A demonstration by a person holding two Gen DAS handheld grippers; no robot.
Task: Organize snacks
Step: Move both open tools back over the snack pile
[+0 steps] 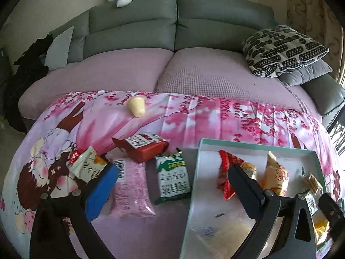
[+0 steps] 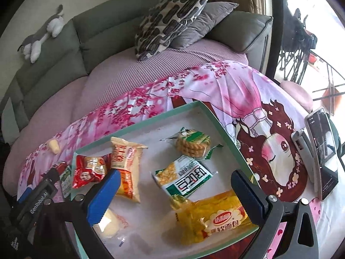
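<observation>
1. Left gripper [image 1: 172, 185]: fingers spread wide, nothing between them. It hovers above the loose snacks on the pink cartoon-print cloth [image 1: 215, 116], its right finger over the left edge of the shallow teal-rimmed white box [image 1: 195, 172].
2. Right gripper [image 2: 174, 194]: fingers also spread, pinching nothing, hanging over the box interior.
3. Already in the box: red crinkly packet [image 2: 90, 170], orange-cream bread packet [image 2: 127, 168], clear pack of round biscuits [image 2: 193, 143], green-white sachet [image 2: 183, 178], yellow soft-bread bag [image 2: 215, 218].
4. Still outside, left of the box: green-white milk-style packet [image 1: 173, 179], pink long pouch [image 1: 131, 187], dark red wrapped block [image 1: 142, 149], cream-white packet [image 1: 88, 164], pale yellow jelly cup [image 1: 137, 106] far back, well apart from the rest.
5. Risks, judged:
   - red block overlaps the pink pouch, so a grab could drag both;
   - flat slick wrappers may slip out of the pads;
   - cloth could bunch under a low pinch;
   - jelly cup lies on its side and may roll if nudged;
   - phone on stand [image 2: 321, 151] sits near the box's right side, so a wide swing could knock it.
</observation>
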